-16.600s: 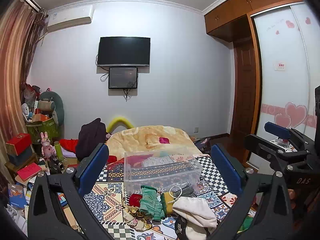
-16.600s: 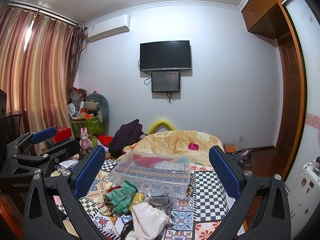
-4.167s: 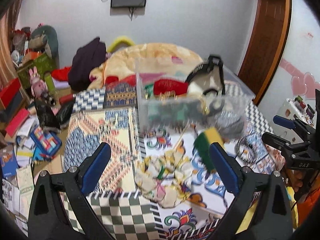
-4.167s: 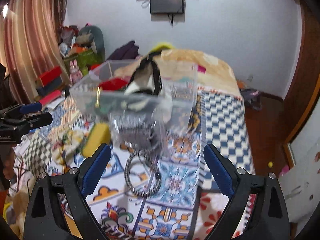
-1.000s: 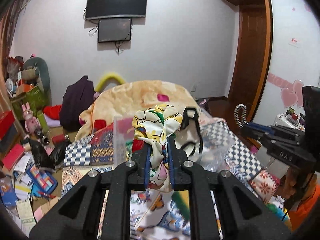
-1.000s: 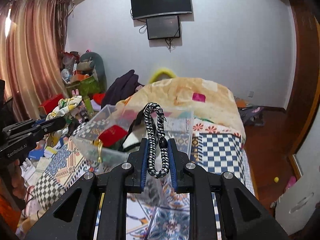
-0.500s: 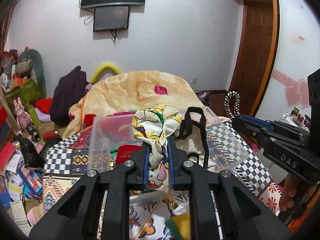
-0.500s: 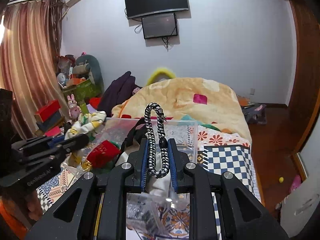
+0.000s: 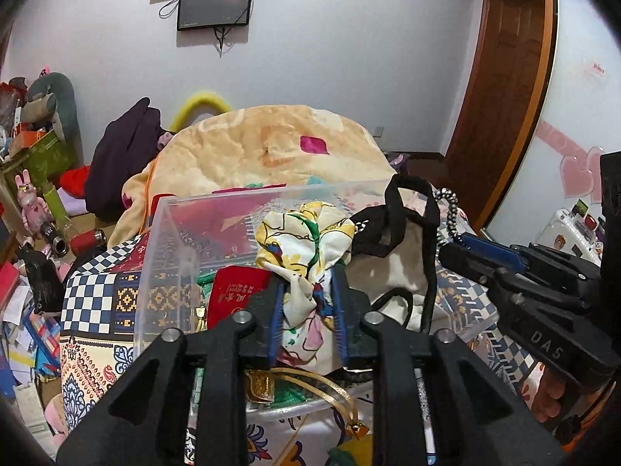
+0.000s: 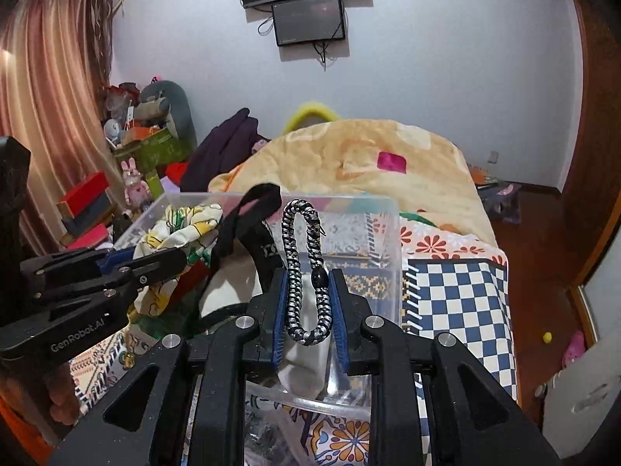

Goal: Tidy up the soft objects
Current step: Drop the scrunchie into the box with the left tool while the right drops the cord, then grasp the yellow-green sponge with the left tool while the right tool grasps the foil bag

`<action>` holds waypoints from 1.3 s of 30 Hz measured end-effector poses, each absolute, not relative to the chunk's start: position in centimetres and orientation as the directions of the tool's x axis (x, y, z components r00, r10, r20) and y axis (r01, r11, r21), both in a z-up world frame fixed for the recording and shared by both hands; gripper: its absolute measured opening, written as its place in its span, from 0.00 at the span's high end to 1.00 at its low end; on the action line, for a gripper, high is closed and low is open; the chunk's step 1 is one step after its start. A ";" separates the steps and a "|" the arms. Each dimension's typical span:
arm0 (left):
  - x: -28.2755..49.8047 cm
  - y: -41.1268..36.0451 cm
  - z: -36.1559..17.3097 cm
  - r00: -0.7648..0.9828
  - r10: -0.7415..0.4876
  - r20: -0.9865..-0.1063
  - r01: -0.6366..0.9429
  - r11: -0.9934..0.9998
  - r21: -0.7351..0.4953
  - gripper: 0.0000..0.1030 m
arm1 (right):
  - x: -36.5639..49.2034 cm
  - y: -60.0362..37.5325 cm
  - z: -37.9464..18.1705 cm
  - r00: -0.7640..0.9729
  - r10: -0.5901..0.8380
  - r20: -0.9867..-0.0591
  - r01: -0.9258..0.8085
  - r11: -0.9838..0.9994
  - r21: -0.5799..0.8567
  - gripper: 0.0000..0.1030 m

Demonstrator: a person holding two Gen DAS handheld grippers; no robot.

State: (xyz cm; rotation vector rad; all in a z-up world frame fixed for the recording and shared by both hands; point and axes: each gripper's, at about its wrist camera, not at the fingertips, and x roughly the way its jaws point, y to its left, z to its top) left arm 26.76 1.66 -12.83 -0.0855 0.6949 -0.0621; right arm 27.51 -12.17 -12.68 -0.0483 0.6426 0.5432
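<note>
1. The left gripper [image 9: 306, 306] is clamped on a floral cloth [image 9: 304, 246], centre frame, over the clear box [image 9: 163, 233].
2. The right gripper [image 10: 308, 303] pinches an upright braided cord loop [image 10: 304, 268] above the box's near wall.
3. Both loads hang above the box; it lies directly below.

We count 2 tongs: left tongs [image 9: 306, 303] w/ 1 floral scrunchie [image 9: 304, 240], right tongs [image 10: 308, 303] w/ 1 black-and-white braided loop [image 10: 304, 272]. 1 clear plastic bin [image 9: 167, 240] on the bed. In the bin we see approx. 1 cream cap w/ black straps [image 9: 396, 256] & 1 red pouch [image 9: 236, 291]; rest too jumbled to count. 2 screens [image 10: 308, 19] on the wall, 1 pink rabbit toy [image 10: 134, 186], 1 yellow blanket [image 9: 279, 151].
</note>
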 end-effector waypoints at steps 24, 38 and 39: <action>18.8 2.0 -7.0 0.849 -0.080 -0.522 0.027 0.994 -0.109 0.24 | 22.8 -14.8 -8.9 0.710 0.497 -0.499 -0.533 0.842 0.079 0.39; 16.8 -0.5 -10.4 0.797 -0.105 -0.595 0.087 0.994 -0.059 0.13 | 20.5 -15.5 -12.6 0.678 0.462 -0.572 -0.533 0.844 0.050 0.33; 16.9 -0.6 -11.0 0.786 -0.105 -0.609 0.088 0.994 -0.058 0.13 | 20.6 -15.4 -13.2 0.667 0.462 -0.584 -0.536 0.843 0.055 0.33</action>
